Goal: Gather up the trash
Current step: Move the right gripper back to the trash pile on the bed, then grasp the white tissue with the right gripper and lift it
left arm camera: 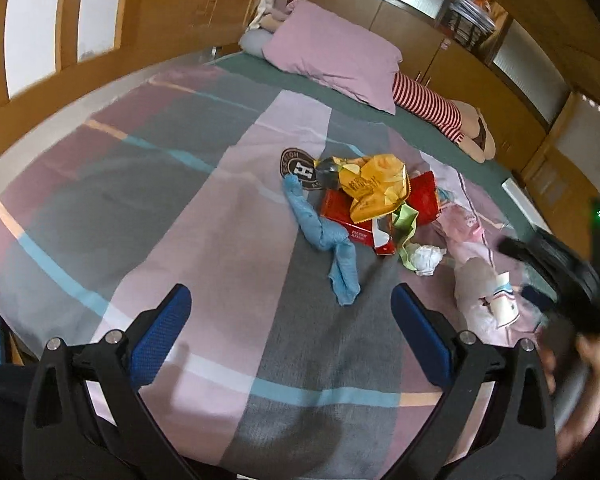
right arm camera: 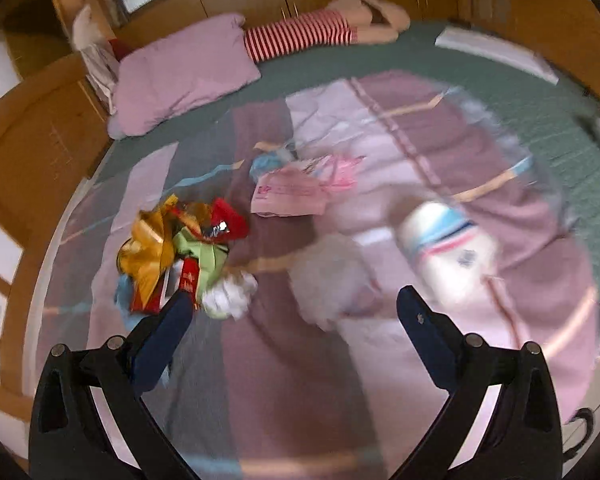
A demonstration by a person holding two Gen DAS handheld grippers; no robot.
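A heap of trash lies mid-bed: a yellow snack wrapper, red cartons, a green wrapper, a crumpled white tissue and a twisted blue cloth. Right of it sits a paper cup in a thin plastic bag. My left gripper hovers open above the bedspread, short of the heap. In the blurred right wrist view my right gripper is open too, with the tissue near its left finger and the cup ahead right. The heap lies to its left.
The striped pink and grey bedspread covers the bed. A pink pillow and a plush toy in red stripes lie at the head. Wooden cabinets wall the far side. The right gripper's body and a hand enter at right.
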